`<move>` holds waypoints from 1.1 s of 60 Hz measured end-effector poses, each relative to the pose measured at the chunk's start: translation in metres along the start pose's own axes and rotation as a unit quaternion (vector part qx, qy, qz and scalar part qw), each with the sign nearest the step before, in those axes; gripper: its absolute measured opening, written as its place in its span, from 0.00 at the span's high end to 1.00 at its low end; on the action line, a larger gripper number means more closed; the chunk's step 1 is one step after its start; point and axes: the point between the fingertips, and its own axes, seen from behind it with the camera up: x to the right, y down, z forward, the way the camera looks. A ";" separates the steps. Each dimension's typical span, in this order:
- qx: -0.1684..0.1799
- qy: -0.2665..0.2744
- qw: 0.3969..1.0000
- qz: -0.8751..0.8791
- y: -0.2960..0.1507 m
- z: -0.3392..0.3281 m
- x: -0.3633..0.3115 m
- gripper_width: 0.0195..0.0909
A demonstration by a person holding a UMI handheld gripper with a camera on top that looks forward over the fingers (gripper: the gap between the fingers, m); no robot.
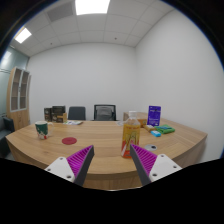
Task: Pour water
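Hovering above table (pixel 100 135) near edge, gripper (pixel 113 160) spread wide, holding nothing; pads (pixel 82 160) bare. Clear bottle (pixel 130 136) with orange label upright near table's right end, just beyond right finger. Dark cup (pixel 41 128) at left end, red coaster (pixel 69 141) between. Bottle likely light, thin-walled, squashy, slippery; best gripped mid-body on label, gently
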 end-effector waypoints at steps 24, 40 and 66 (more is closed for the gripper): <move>-0.004 0.052 0.999 0.000 -0.006 0.148 0.077 0.15; 0.008 0.079 0.997 0.018 -0.003 0.175 0.084 0.53; 0.056 0.085 0.954 -0.283 -0.118 0.157 -0.074 0.65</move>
